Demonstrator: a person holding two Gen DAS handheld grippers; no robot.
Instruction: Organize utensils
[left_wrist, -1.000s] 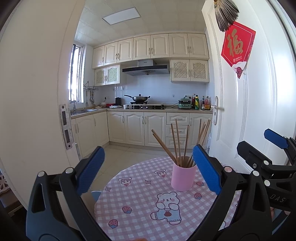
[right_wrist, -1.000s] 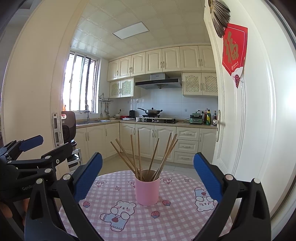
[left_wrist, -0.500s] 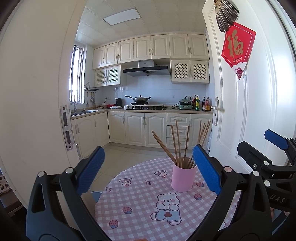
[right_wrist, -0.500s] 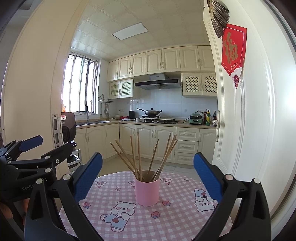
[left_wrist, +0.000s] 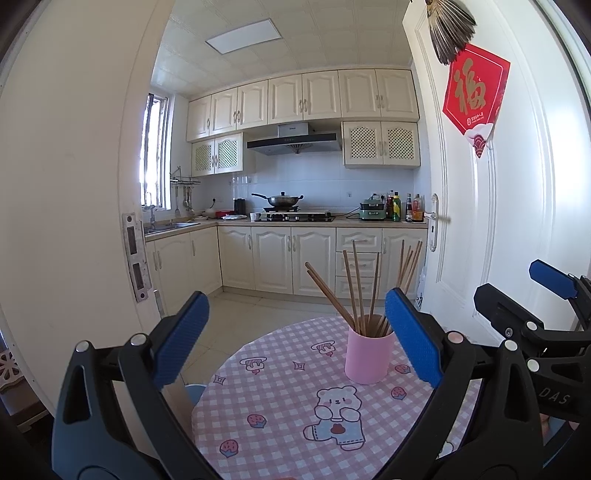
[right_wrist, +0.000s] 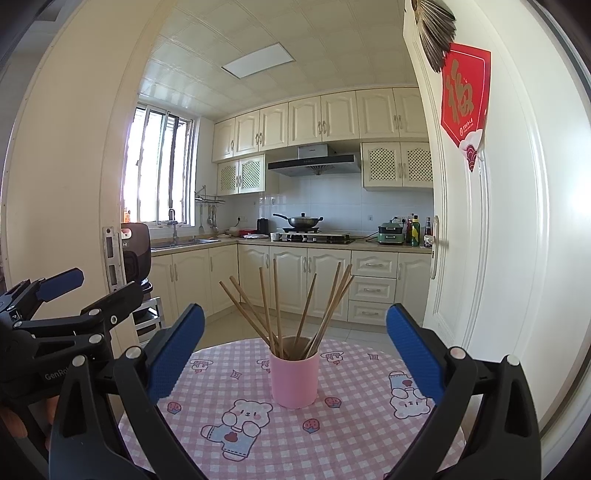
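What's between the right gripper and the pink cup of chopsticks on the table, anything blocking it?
Nothing visible. The right gripper is open, with only bare checked tablecloth before the pink cup of chopsticks.

Your left gripper (left_wrist: 297, 341) level and pointing forward, blue pads spread wide with nothing between them, your right gripper (right_wrist: 295, 349) alongside at the same height, jaws equally wide and holding nothing, the two close together but apart
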